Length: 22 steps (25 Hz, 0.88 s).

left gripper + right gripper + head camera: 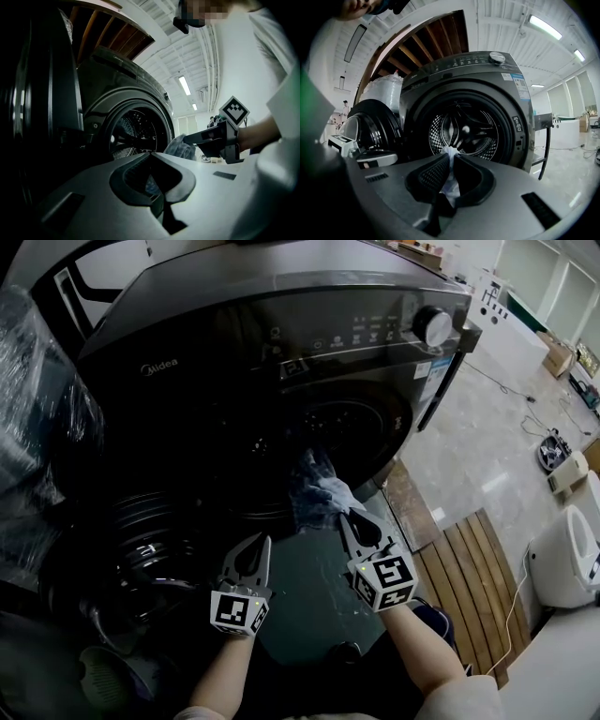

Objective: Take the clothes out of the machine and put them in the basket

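Item: one pale blue-grey garment, bunched, hanging just in front of the open drum mouth of a dark front-loading washing machine. Right gripper: jaws clamped on the garment, with cloth pinched between the fingers from the tips back into the throat and the rest bunched beyond the tips toward the machine. Left gripper: jaws closed tip to tip, not on the garment, which lies off to its right, near but apart.
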Motion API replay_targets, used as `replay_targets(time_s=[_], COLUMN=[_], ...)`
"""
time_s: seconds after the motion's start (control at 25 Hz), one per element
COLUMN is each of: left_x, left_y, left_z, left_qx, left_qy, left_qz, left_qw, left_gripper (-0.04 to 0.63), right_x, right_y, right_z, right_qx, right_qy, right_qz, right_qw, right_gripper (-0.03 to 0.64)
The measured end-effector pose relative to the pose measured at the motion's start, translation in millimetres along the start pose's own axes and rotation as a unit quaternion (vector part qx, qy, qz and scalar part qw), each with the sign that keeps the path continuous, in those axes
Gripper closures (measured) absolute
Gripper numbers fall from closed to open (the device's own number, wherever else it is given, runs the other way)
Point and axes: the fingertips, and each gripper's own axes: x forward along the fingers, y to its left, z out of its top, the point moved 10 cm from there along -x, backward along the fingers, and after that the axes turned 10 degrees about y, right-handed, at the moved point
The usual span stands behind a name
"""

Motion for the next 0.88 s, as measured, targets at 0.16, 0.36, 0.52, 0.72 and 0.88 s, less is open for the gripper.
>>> replay_targets(time_s=[0.16, 0.36, 0.52, 0.72, 0.88], left_x=[1, 5, 12, 15, 13], left_y=[3, 5, 6, 7, 9], left_z=[3, 12, 27, 55, 79], left_qx=[-0.001, 0.001, -0.008, -0.001, -0.002], left_qy=[0.0, -0.001, -0.002, 0.011, 0.01], left_qz=[0.007, 0.013, 0.007, -0.001, -0.011], left_qw=[1.0, 0.9999, 0.9999, 0.9999, 0.9999], left_gripper=[0.575, 0.575, 0.575, 0.575, 0.575], right_x=[6, 11, 14, 7, -4], right_y=[3, 5, 0, -4, 2], right_z=[5, 14, 20, 29, 48], right_qx=[-0.008, -0.015, -0.046, -0.031, -0.027], right_qy=[-0.004, -0.017, -0.023, 0.002, 0.02], right_qz=[0.002, 0.01, 0.014, 0.024, 0.031], right_qw=[1.0, 1.0, 0.999, 0.999, 0.999], right_gripper=[0.578, 0.578, 0.578, 0.578, 0.578])
